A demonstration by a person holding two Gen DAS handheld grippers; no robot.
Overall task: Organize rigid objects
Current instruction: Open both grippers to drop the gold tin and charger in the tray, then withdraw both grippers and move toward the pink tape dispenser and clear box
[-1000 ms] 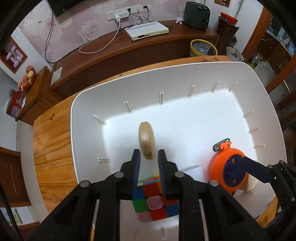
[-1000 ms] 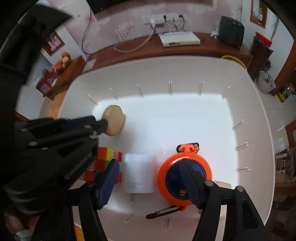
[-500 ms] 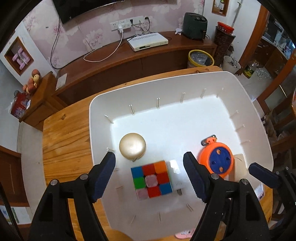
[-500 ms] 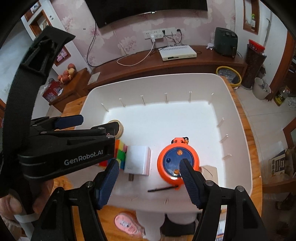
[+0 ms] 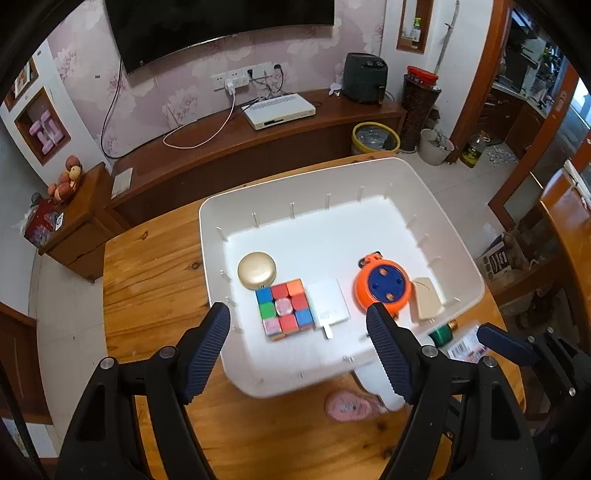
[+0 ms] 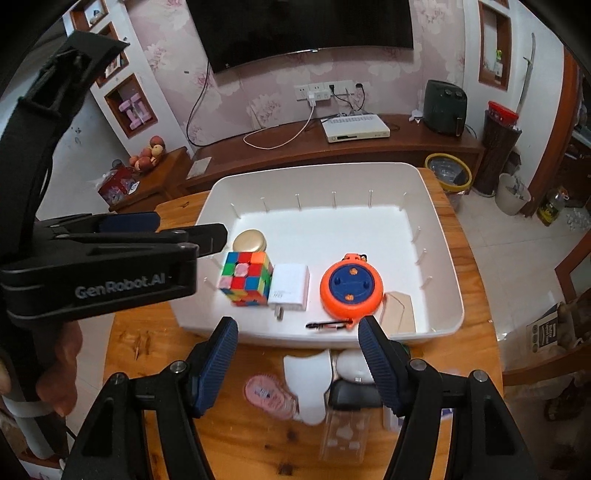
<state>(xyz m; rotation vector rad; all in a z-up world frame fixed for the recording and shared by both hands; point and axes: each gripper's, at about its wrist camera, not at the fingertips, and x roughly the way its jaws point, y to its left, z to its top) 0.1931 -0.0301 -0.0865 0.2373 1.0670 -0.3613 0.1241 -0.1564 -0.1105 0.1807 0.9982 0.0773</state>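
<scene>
Ahead of the tool, beyond the wooden surface, a long dark-wood cabinet runs along a wall papered in pink flowers. A dark television hangs on that wall above a row of white sockets, and a white cable loops onto the cabinet top beside a flat white box and a dark appliance. To the left stands a low wooden side cabinet. To the right, on pale floor tiles, are a yellow-rimmed bin and a white bucket.
</scene>
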